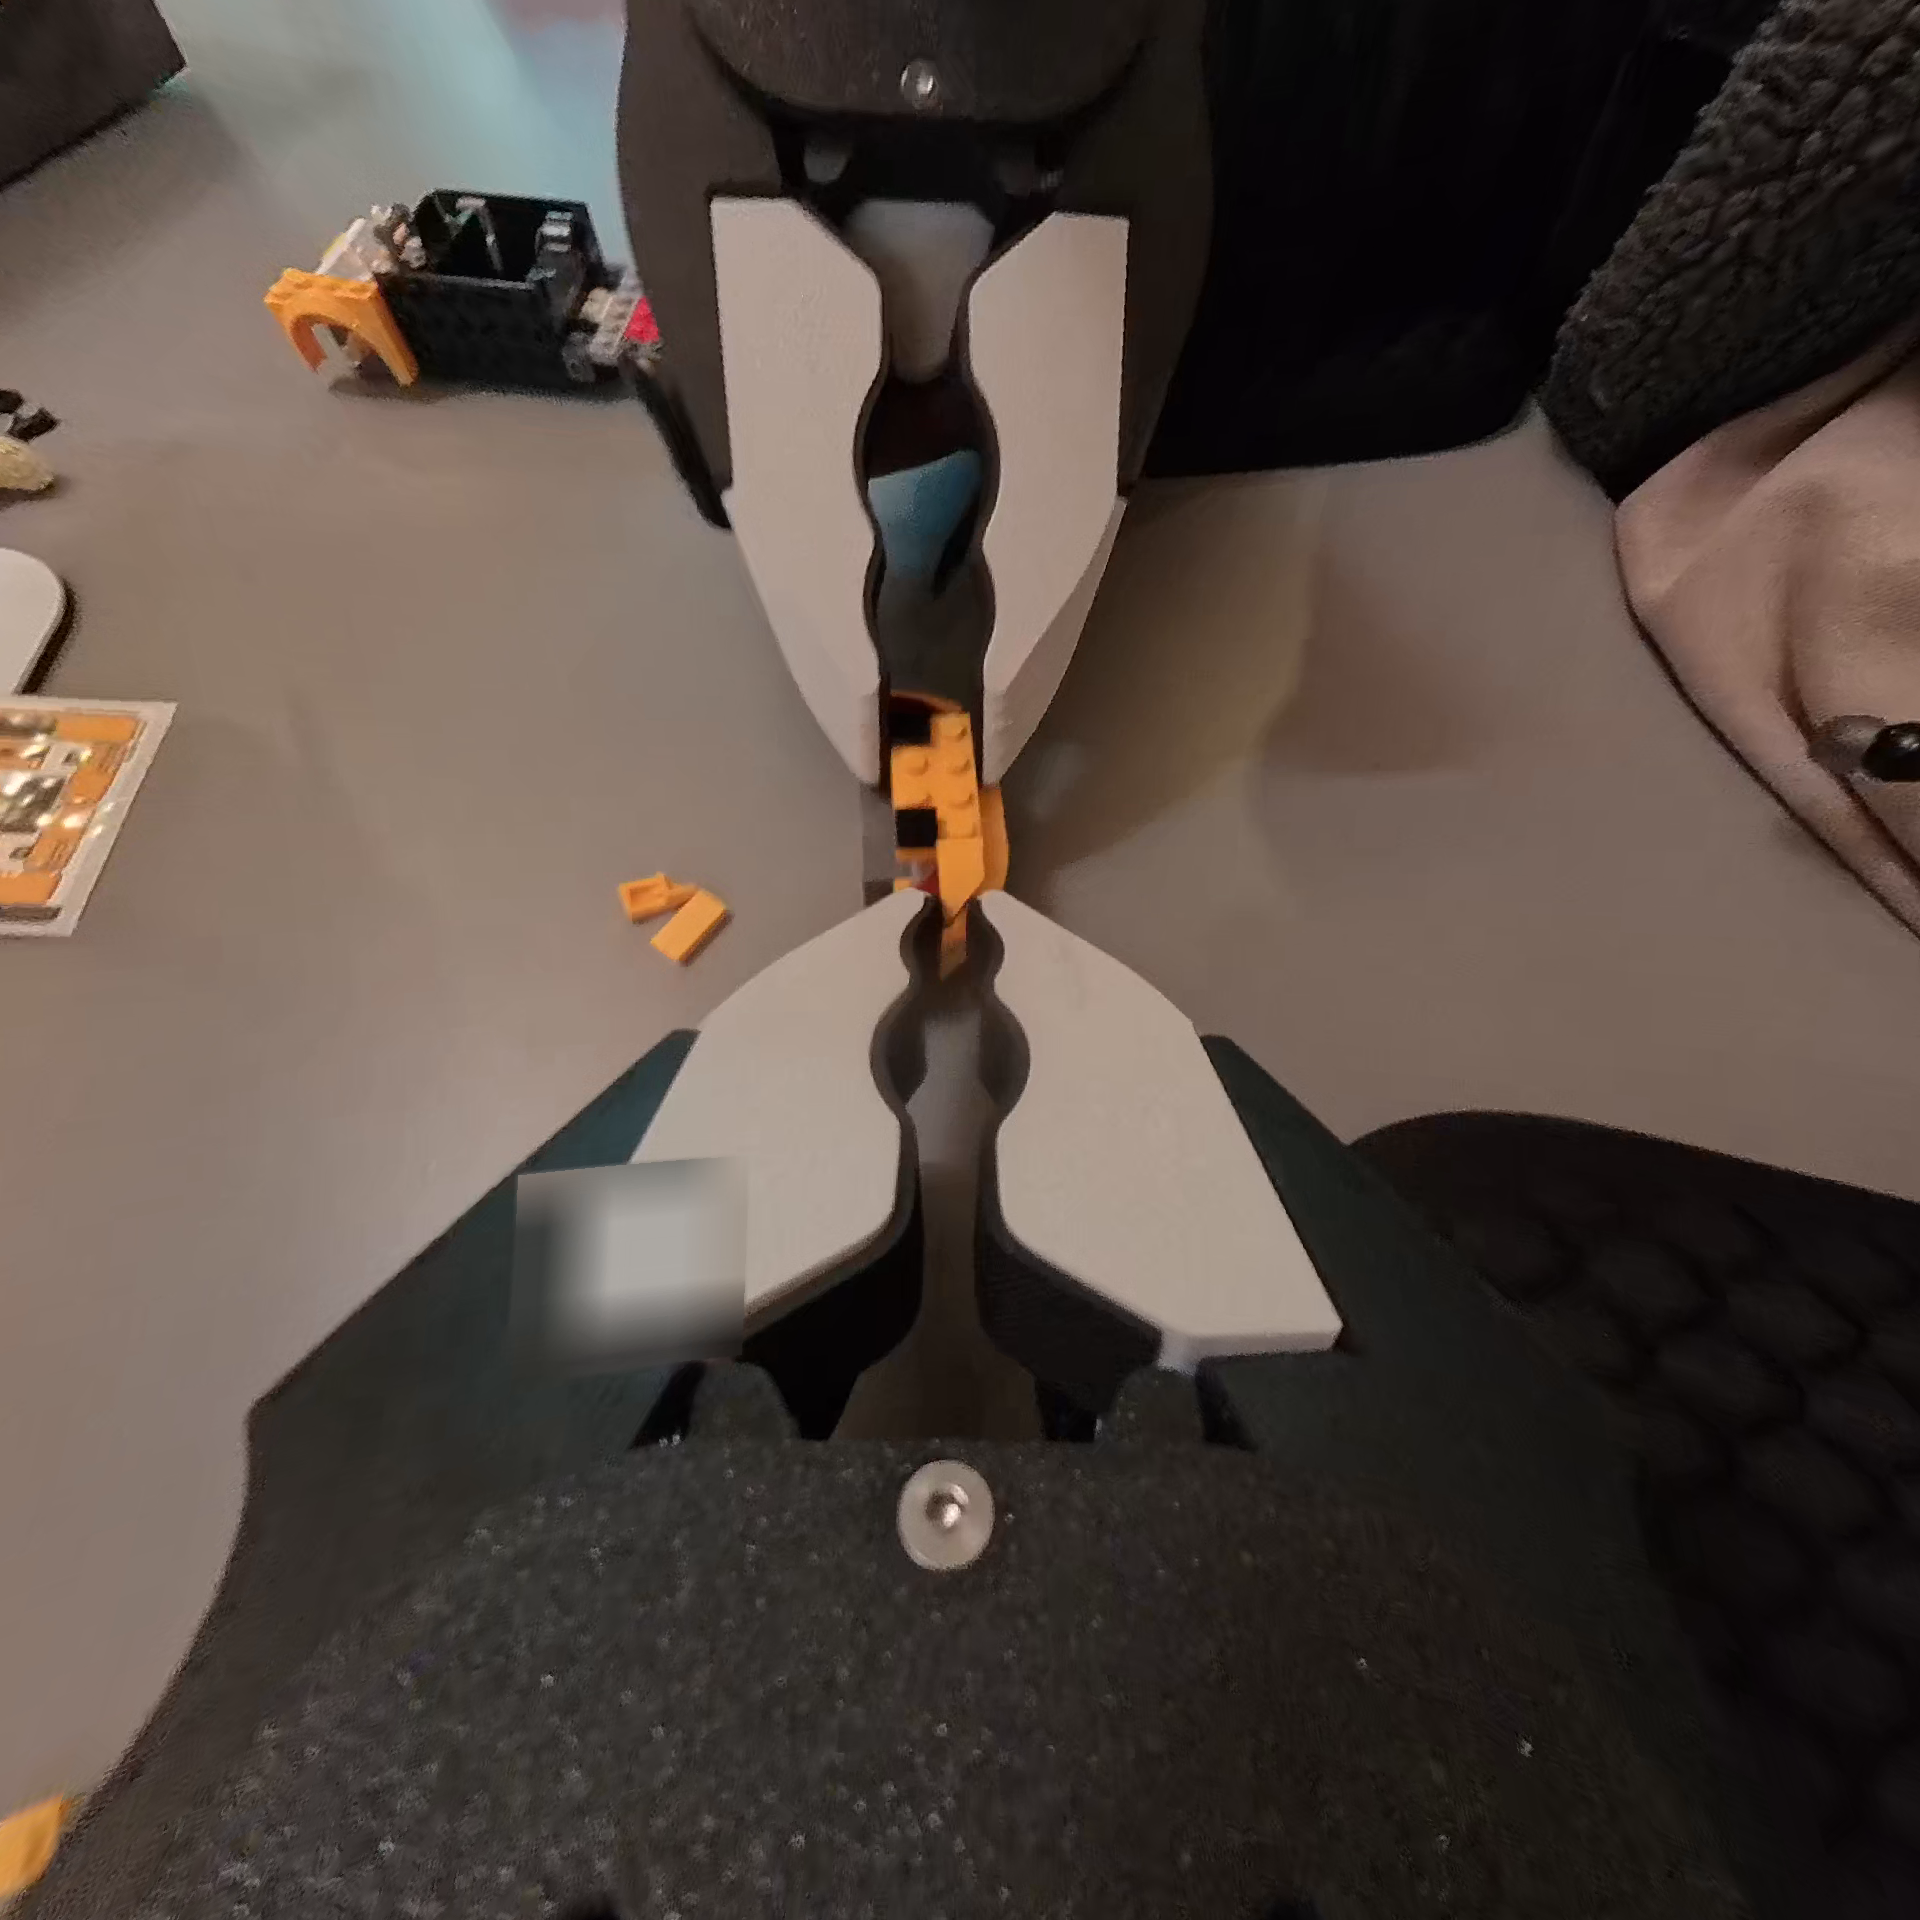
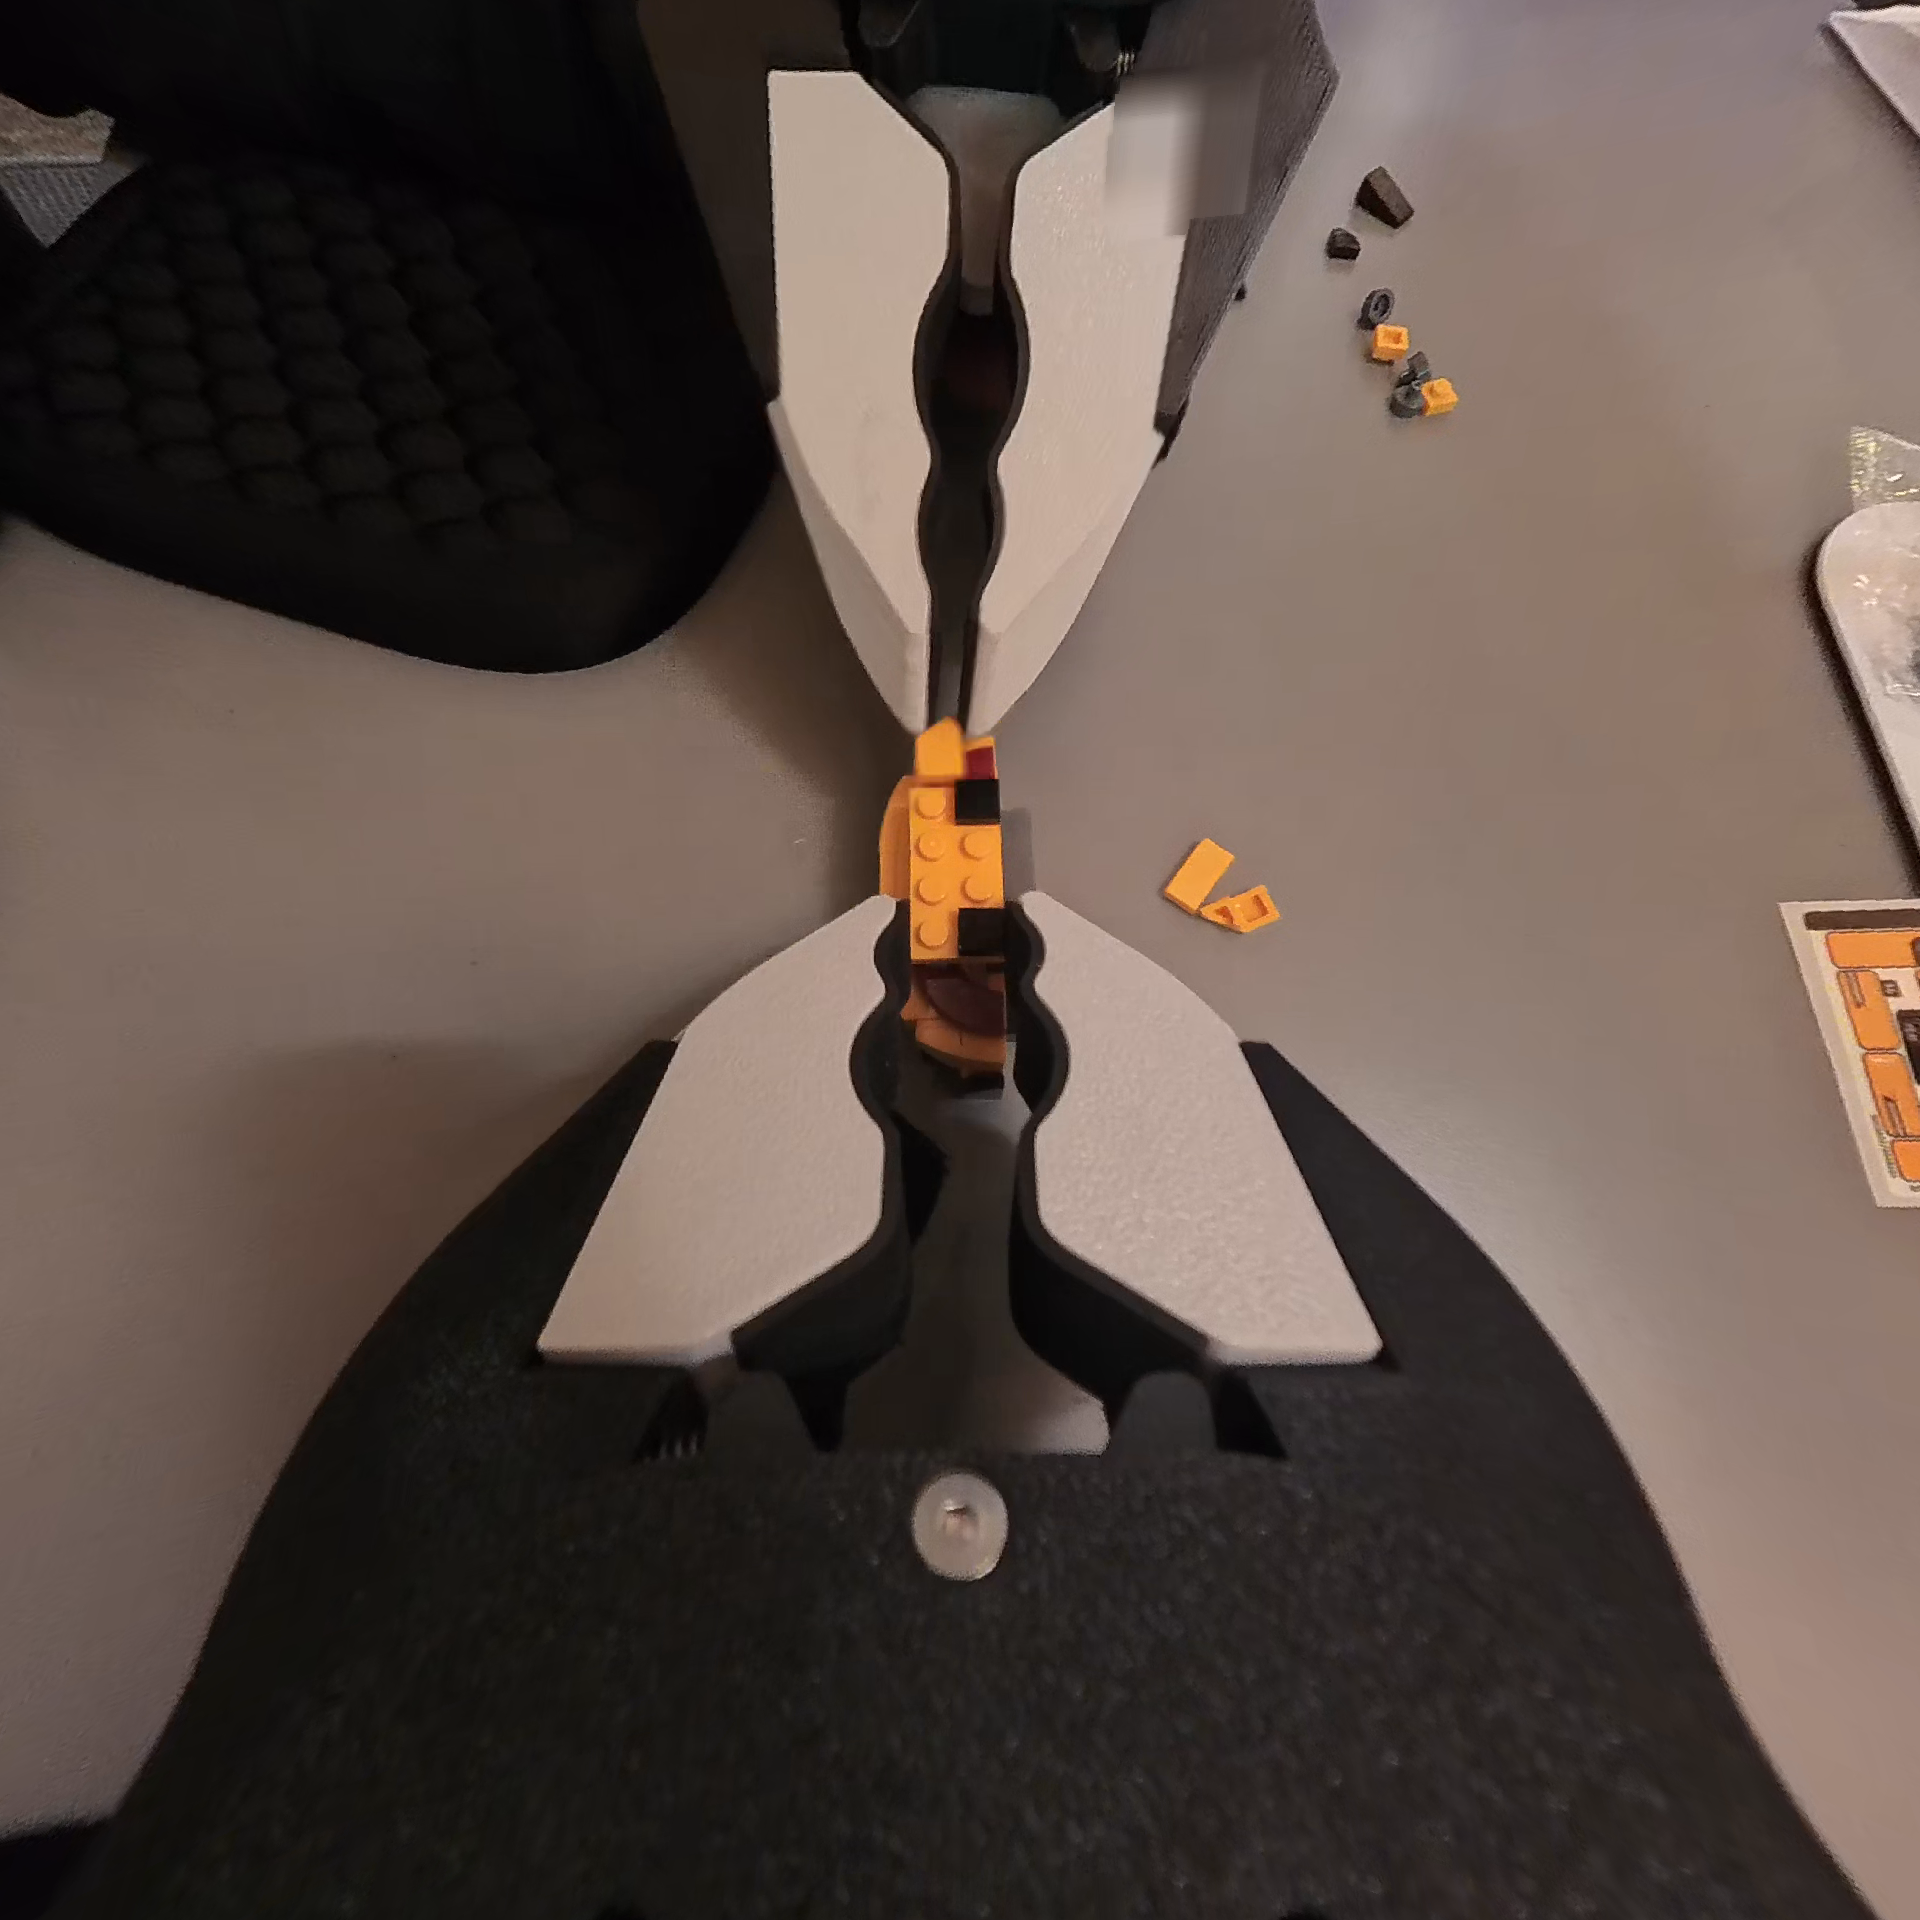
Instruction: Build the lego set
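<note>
A small orange lego assembly (image 1: 940, 800) with black studs is held above the grey table (image 1: 416, 675) between my two grippers, which face each other tip to tip. My right gripper (image 2: 956, 920) is shut on the near end of the assembly (image 2: 951, 862); it shows at the top of the left wrist view (image 1: 935, 748). My left gripper (image 1: 948, 920) is shut on a thin orange piece (image 1: 956, 935) at the assembly's other end; it shows at the top of the right wrist view (image 2: 948, 717). I cannot tell whether the piece is joined to the assembly.
Two loose orange tiles (image 2: 1221, 883) lie on the table beside the grippers. A black box build with an orange arch (image 1: 468, 301) stands farther off. Small black and orange parts (image 2: 1392, 312), a sticker sheet (image 2: 1860, 1049) and a white tray (image 2: 1870, 644) lie to the side. A black mesh cushion (image 2: 312, 364) borders the table. Left and right tips are no more than a few centimetres apart.
</note>
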